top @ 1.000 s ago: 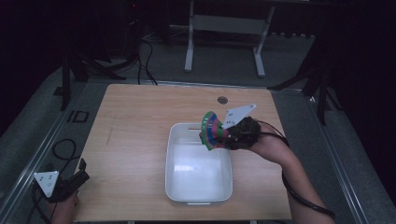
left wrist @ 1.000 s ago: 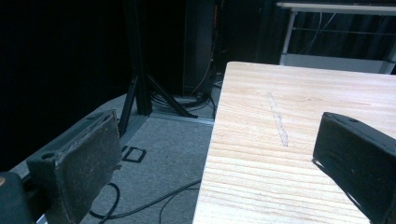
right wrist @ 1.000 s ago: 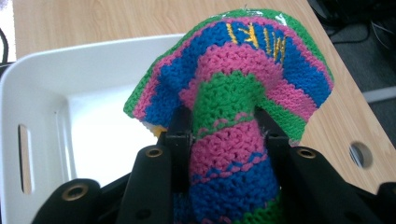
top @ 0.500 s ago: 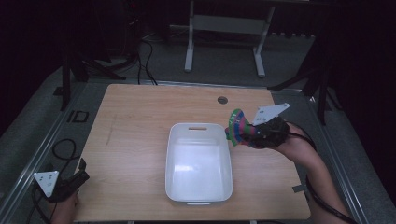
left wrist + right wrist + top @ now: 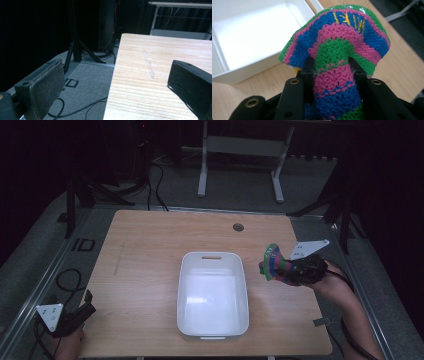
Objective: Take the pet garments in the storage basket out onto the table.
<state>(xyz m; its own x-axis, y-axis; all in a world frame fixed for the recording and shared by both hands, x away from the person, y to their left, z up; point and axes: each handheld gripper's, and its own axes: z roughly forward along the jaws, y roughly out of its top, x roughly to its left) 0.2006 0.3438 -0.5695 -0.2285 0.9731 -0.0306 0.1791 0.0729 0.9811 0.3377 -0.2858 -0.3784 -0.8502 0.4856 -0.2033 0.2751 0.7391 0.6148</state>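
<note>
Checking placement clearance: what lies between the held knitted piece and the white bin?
Only a narrow strip of bare wooden table separates knitted piece, clamped in the right gripper, from white bin, per the high view.

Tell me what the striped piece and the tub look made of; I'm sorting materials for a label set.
Striped piece: knitted or crocheted yarn, matte; looped stitches show in pink, blue and green bands, and it bunches softly where the right gripper pinches it. Tub: probably moulded plastic, white and smooth with a slight sheen, rounded corners and a handle slot in its rim.
</note>
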